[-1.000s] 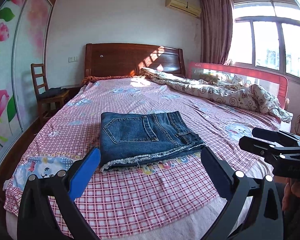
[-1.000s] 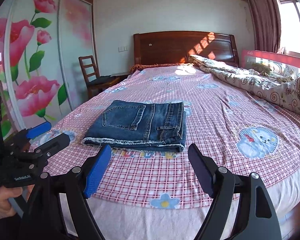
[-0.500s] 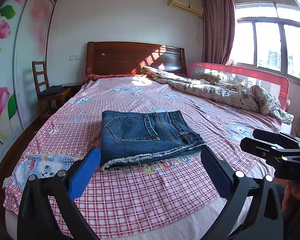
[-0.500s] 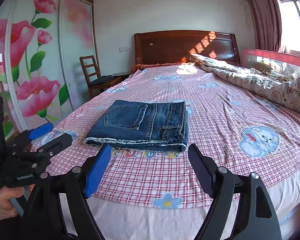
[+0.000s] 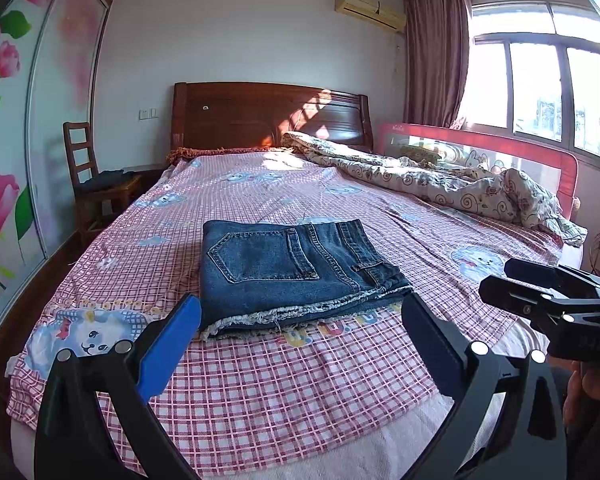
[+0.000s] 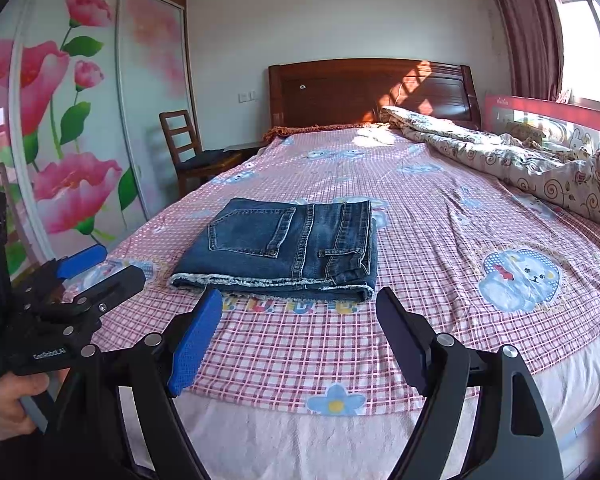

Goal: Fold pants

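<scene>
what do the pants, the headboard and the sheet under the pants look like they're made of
Pants: blue denim, matte, with contrast stitching, a rivet and a frayed raw hem. Headboard: dark reddish wood, probably varnished, since sunlight glints off its grooved panel. Sheet: thin woven cloth, likely cotton, matte, printed in pink checks with cartoon animals.

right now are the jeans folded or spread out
Folded. The jeans lie as a compact stacked rectangle on the bed, layered frayed edges toward the cameras, back pocket on top. Neither gripper touches them.
</scene>
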